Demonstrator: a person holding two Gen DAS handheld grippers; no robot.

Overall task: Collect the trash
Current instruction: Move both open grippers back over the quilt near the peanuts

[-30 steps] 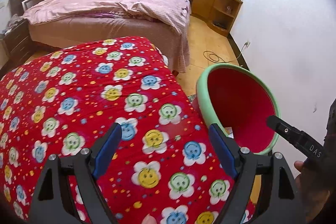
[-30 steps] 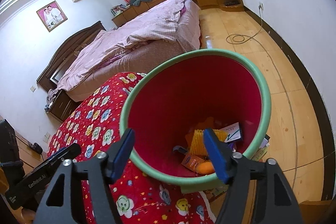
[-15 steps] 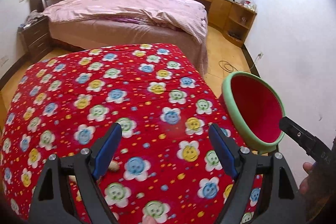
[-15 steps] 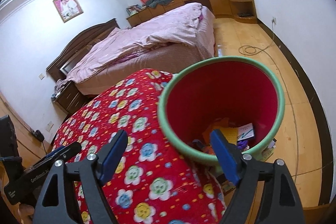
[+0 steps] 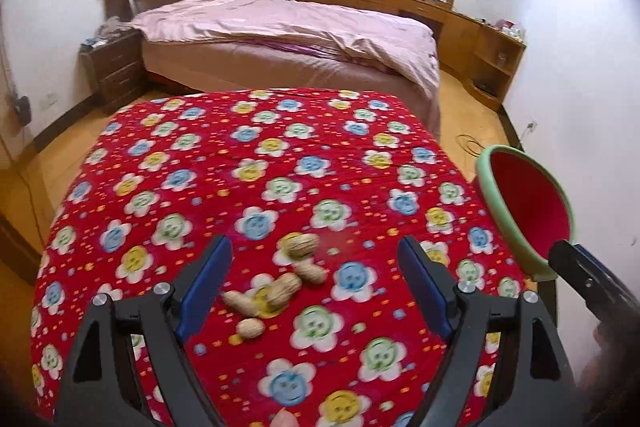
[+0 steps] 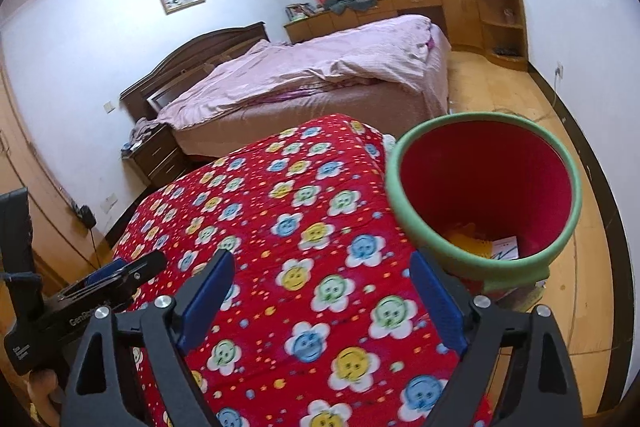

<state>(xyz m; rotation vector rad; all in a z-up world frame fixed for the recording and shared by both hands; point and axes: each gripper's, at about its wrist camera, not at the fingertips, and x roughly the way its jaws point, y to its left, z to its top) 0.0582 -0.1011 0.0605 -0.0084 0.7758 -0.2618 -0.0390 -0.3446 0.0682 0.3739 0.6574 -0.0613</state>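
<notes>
1. A cluster of peanut shells (image 5: 280,285) lies on the red flower-patterned tabletop (image 5: 256,163), between the left gripper's (image 5: 314,287) jaws, which stand wide and touch nothing.
2. A green-rimmed red bin (image 6: 486,203) sits beside the tabletop's edge, just ahead and right of the right gripper (image 6: 320,303); paper scraps lie inside.
3. The right gripper's jaws have just been opening; they stand wide and empty.
4. A pink bed (image 5: 288,35) stands beyond.

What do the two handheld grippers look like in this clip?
Both match: the left gripper and right gripper have black angular frames with triangular cut-outs, silver bolts and blue-padded jaws. White lettering marks each one's side, only partly legible. No sleeves or cables are visible.
</notes>
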